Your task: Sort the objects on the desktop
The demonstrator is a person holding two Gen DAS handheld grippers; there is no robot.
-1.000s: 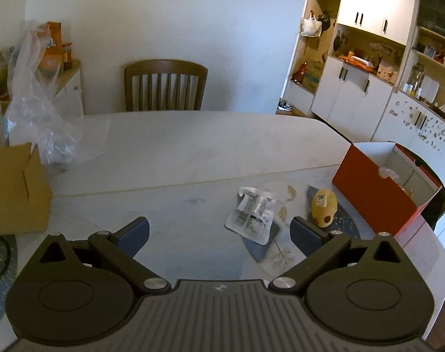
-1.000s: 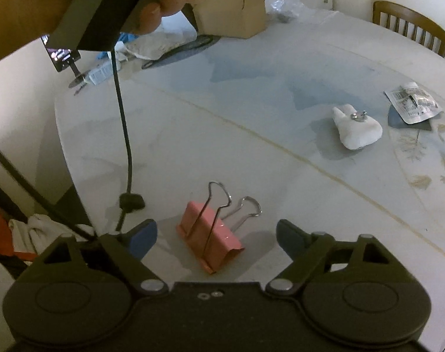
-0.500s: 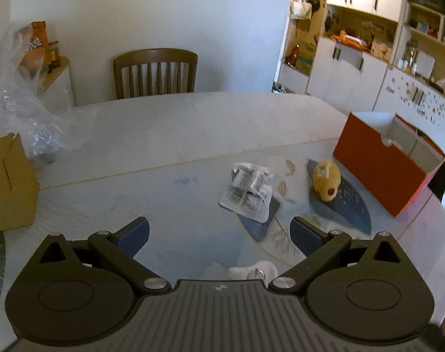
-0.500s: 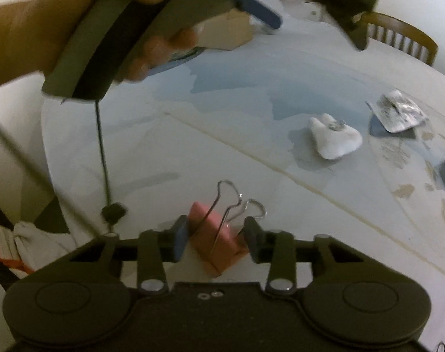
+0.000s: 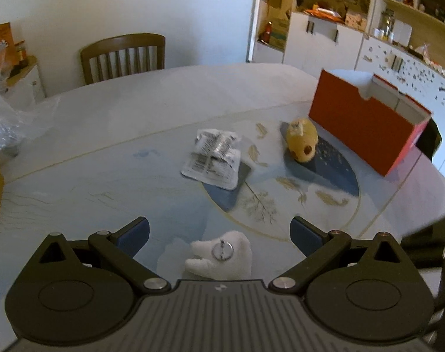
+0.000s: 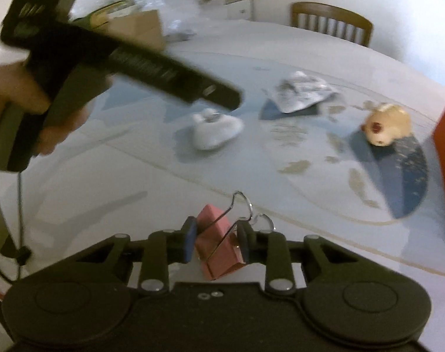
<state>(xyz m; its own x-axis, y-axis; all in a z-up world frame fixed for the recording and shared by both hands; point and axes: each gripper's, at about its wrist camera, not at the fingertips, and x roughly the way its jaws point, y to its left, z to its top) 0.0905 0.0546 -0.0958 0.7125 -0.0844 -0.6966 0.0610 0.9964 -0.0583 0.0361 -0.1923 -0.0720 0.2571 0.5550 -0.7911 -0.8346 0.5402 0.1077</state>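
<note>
My right gripper (image 6: 216, 242) is shut on a pink binder clip (image 6: 218, 248) and holds it above the table. My left gripper (image 5: 219, 231) is open, with a white plush keychain (image 5: 221, 255) lying on the table between its fingers; the same toy shows in the right wrist view (image 6: 215, 129). A silver foil packet (image 5: 213, 158) (image 6: 301, 94) and a yellow plush toy (image 5: 301, 140) (image 6: 386, 124) lie further out. An open red box (image 5: 366, 123) stands at the right.
The left hand-held gripper body (image 6: 111, 55) crosses the right wrist view. A brown cardboard box (image 6: 137, 30) and a clear plastic bag (image 5: 8, 117) sit at the table's left. A wooden chair (image 5: 124, 55) stands behind the table. White cabinets (image 5: 325, 41) line the wall.
My right gripper closed on the pink binder clip and lifted it. My left gripper moved toward the white plush keychain, which now lies between its open fingers.
</note>
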